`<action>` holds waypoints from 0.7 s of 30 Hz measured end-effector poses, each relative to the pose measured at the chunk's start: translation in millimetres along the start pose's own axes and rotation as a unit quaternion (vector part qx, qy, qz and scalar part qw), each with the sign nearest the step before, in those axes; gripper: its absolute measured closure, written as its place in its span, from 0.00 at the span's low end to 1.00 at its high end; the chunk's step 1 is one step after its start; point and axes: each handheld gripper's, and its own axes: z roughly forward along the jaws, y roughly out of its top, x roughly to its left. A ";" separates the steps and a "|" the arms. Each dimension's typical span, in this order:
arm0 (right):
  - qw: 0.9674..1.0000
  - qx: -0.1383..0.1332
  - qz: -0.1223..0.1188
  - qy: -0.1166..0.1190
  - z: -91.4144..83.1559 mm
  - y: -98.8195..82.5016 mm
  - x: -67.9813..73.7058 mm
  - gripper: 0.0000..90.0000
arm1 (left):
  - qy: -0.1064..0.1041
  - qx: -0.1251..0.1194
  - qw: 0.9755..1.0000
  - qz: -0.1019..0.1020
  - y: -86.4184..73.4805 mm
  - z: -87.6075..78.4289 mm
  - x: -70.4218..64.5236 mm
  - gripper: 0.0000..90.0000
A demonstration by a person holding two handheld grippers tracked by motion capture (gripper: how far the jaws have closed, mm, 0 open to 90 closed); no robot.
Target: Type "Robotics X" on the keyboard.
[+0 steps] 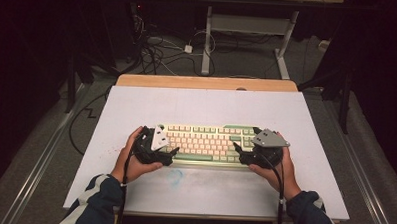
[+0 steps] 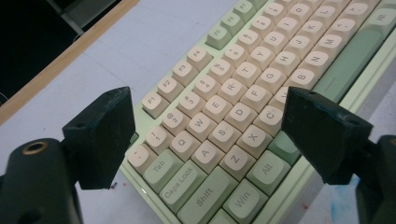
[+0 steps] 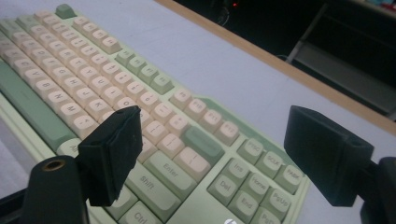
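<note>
We hold a black two-jaw gripper in each hand at the two ends of a pale green keyboard with cream and green keycaps (image 1: 205, 143). The keyboard lies flat on the white worktop (image 1: 202, 104), near the edge on our side, with its long side parallel to that edge.

Our left gripper (image 1: 171, 152) is at the left end of the keyboard. Its jaws stand wide apart and nothing is between the pads. In the left gripper view, the jaws (image 2: 210, 135) stand apart over the left corner of the keyboard, above the letter keys, and we cannot tell if a pad touches the case.

Our right gripper (image 1: 237, 149) is at the right end of the keyboard. Its jaws are also wide, with no thing pressed between them. In the right gripper view the jaws (image 3: 212, 154) span the Enter key and the small block of navigation keys, and they seem to hang a little above the keycaps.

A faint blue stain (image 1: 175, 175) marks the worktop just in front of the keyboard. Behind the white sheet we see a wooden strip (image 1: 207, 83) of the worktop.
</note>
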 end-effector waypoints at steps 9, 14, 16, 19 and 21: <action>1.000 -0.008 -0.002 -0.011 -10.0 2.3 0.6 0.22 | -0.004 -0.015 1.000 0.001 5.8 -10.4 -2.0 0.18; 1.000 -0.016 -0.003 -0.010 -19.3 3.5 0.8 0.23 | 0.002 -0.018 1.000 0.006 6.3 -15.5 -3.1 0.18; 1.000 -0.016 -0.007 -0.012 -22.6 3.3 1.0 0.23 | 0.009 -0.017 1.000 0.010 5.6 -17.3 -2.4 0.18; 1.000 -0.018 -0.009 -0.013 -27.3 2.3 1.0 0.23 | 0.010 -0.017 1.000 0.014 4.4 -21.3 -2.7 0.18; 1.000 -0.019 -0.006 -0.012 -30.3 2.1 0.6 0.23 | 0.008 -0.017 1.000 0.017 4.3 -24.3 -3.0 0.18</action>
